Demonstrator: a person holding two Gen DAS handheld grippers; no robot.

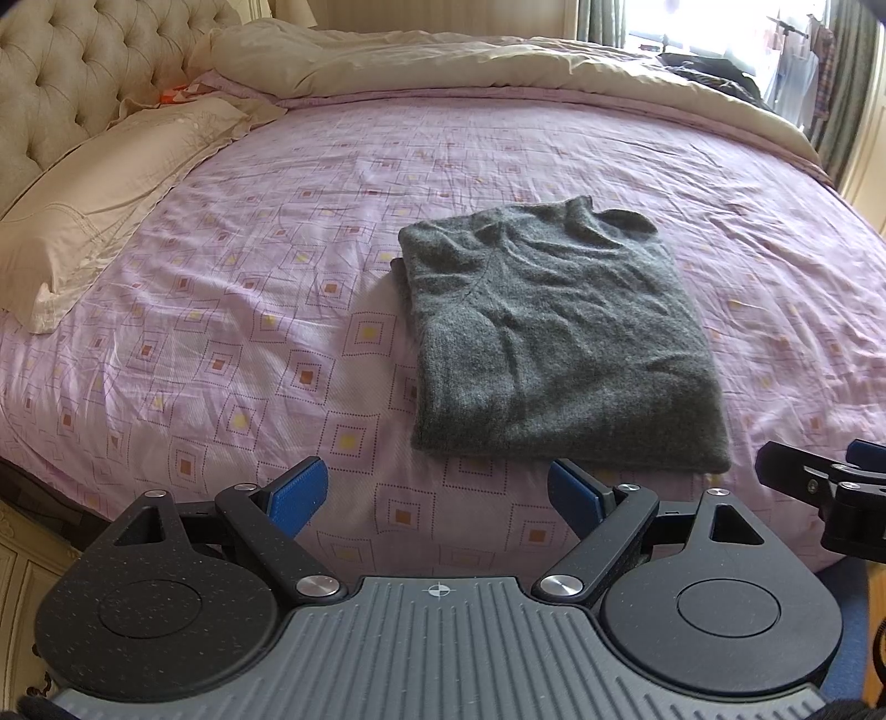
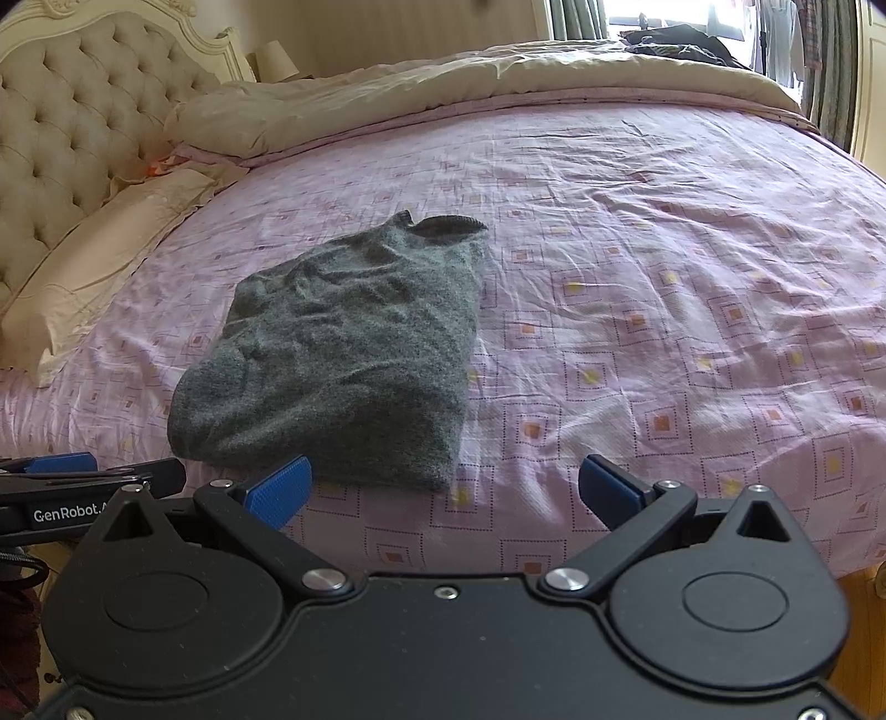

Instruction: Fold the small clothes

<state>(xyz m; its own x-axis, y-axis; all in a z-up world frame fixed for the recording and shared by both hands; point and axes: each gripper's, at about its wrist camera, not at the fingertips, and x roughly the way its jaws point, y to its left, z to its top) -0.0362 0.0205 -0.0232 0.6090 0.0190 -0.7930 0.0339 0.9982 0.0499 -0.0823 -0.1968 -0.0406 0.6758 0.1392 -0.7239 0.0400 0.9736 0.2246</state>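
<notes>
A dark grey knitted sweater (image 1: pixel 554 338) lies folded into a rough rectangle on the pink patterned bedsheet (image 1: pixel 277 288), its collar at the far end. It also shows in the right wrist view (image 2: pixel 343 354). My left gripper (image 1: pixel 437 493) is open and empty, just short of the sweater's near edge and a little left of it. My right gripper (image 2: pixel 443 487) is open and empty, near the sweater's near right corner. The right gripper shows at the right edge of the left wrist view (image 1: pixel 819 476); the left gripper shows at the left edge of the right wrist view (image 2: pixel 83 471).
A beige pillow (image 1: pixel 94 221) lies at the left by the tufted headboard (image 1: pixel 61 94). A cream duvet (image 1: pixel 443 61) is bunched along the far side of the bed. Dark clothes (image 2: pixel 681 47) lie by the window.
</notes>
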